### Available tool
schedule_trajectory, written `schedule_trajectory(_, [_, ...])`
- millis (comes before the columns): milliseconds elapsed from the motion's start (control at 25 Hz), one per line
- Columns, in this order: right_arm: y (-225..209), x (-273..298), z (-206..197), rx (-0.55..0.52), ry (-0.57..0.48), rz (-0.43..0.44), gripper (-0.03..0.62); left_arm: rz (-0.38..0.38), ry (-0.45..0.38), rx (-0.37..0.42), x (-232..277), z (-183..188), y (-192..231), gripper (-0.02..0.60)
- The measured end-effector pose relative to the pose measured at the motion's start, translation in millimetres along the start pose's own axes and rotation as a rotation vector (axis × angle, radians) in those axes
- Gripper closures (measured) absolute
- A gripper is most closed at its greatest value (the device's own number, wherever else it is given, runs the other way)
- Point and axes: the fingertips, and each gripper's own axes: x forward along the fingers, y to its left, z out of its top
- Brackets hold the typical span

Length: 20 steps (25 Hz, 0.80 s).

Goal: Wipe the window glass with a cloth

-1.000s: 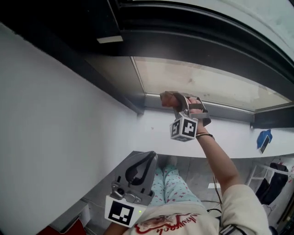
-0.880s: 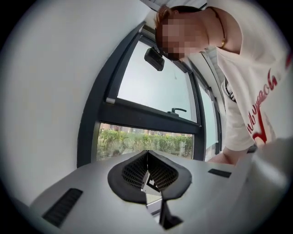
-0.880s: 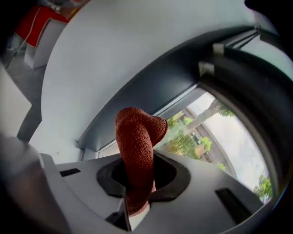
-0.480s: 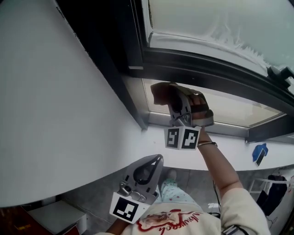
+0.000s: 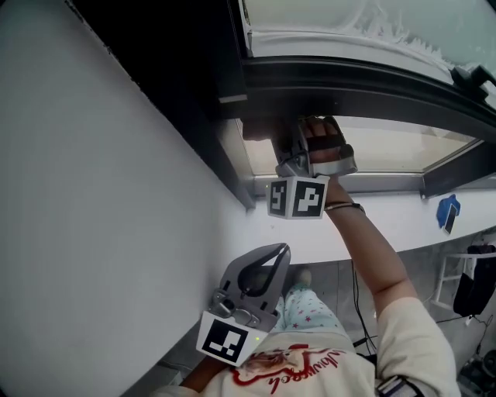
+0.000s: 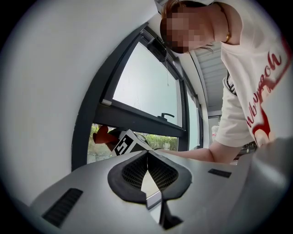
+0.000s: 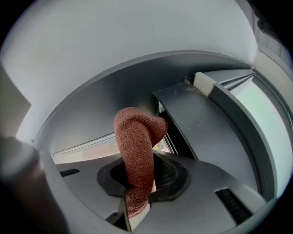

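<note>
My right gripper is raised against the window and is shut on a reddish-brown knitted cloth. The cloth sits at the upper left corner of the lower glass pane, just under the dark crossbar. In the right gripper view the cloth sticks up from between the jaws of that gripper, folded over at its top. My left gripper hangs lower, away from the glass, shut and empty. The left gripper view shows its tips meeting, with the cloth beyond.
A white wall runs along the left of the dark window frame. Above the crossbar is an upper pane with a handle. A white sill lies below the glass. A blue object hangs at far right.
The right gripper has carried the cloth up and left to the lower pane's top corner under the crossbar. The left gripper has stayed low and shut.
</note>
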Motion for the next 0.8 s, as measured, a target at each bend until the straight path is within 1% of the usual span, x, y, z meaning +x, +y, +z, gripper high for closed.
schedule_trajectory(120, [6,9,5,-0.033,-0.007,0.009,0.508,0.015,0.006,-0.010,2,-5,5,0.560])
schedule_trajectory(200, [7,11,5,-0.069,-0.025,-0.015,0.508,0.036,0.012,-0.018,5,-10,9,0.560])
schedule_trajectory(320, [12,13,4,-0.119,-0.054,-0.047,0.510,0.066,0.031,-0.008,11,-21,18,0.560])
schedule_trajectory(560, [41,15,0,-0.155,-0.088,-0.006,0.510,0.148,0.036,-0.049,21,-33,29,0.560])
schedule_trajectory(720, [67,17,-6,-0.136,-0.087,0.025,0.510,0.186,0.039,-0.068,19,-41,32,0.560])
schedule_trajectory(800, [83,18,-11,-0.135,-0.083,0.045,0.510,0.194,0.044,-0.075,18,-46,32,0.560])
